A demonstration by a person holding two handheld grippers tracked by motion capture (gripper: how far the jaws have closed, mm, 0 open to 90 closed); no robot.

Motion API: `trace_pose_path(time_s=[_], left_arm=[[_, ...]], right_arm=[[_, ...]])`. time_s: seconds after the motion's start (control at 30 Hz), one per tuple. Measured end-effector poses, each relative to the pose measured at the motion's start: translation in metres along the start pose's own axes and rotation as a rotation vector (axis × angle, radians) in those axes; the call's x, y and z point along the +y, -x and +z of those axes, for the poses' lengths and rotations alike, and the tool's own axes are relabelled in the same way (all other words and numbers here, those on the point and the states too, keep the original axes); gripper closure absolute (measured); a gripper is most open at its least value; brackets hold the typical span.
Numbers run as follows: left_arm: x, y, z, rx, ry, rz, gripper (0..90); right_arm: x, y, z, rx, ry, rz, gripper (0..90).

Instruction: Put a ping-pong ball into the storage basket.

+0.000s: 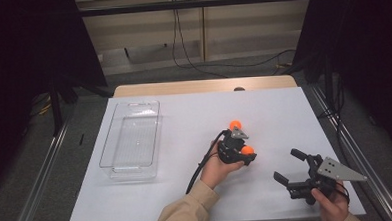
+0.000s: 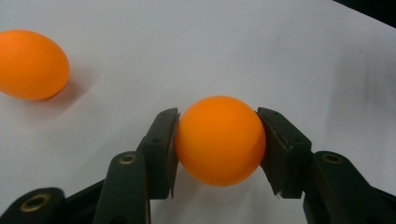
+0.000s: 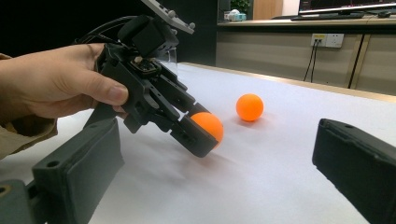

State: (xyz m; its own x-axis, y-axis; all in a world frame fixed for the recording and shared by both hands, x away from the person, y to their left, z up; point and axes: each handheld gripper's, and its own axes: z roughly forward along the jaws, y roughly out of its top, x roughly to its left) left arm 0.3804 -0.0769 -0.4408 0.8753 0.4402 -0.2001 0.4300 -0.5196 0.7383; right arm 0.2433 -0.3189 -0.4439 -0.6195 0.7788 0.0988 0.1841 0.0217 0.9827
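Gripping an orange ball [image 2: 219, 140] squarely between the pads of the left tongs [image 1: 241, 151], pressed on both sides at the widest part, low over the white surface [image 1: 187, 191] near its middle. Lying well off to the left of that grip, across bare white sheet: the clear plastic tray [image 1: 107, 144], long axis running away from the person, open side up, nothing inside. Judging from that, a carry leftward and slightly away, then a release over the tray's long opening; left tongs far nearer to it than the right. Resting just beyond the held ball, apart from it: a second orange ball [image 1: 235, 125], free on the sheet, round enough to roll at a nudge. Standing wide and holding nothing near the front right corner: the right tongs [image 1: 290, 166], jaws aimed toward the left hand [image 3: 56, 84]. Both balls smooth, matte, evenly spherical, probably light and hollow. Tray thin-walled, glossy, see-through, with rounded corners. Jaws black, hard plastic with flat pads. Sheet plain and faintly smudged.
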Motion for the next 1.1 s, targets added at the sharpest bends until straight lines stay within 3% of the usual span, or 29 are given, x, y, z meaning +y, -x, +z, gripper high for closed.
trace_pose_path(time_s=[0.4, 1.1], left_arm=[[-0.005, -0.004, -0.010, 0.011, -0.004, -0.016, 50.9], [-0.006, -0.006, -0.021, -0.010, 0.005, -0.035, 50.9]], right_arm=[[0.000, 0.000, 0.000, 0.000, 0.000, -0.002, 1.1], [0.001, 0.000, -0.001, 0.001, 0.005, -0.004, 1.1]])
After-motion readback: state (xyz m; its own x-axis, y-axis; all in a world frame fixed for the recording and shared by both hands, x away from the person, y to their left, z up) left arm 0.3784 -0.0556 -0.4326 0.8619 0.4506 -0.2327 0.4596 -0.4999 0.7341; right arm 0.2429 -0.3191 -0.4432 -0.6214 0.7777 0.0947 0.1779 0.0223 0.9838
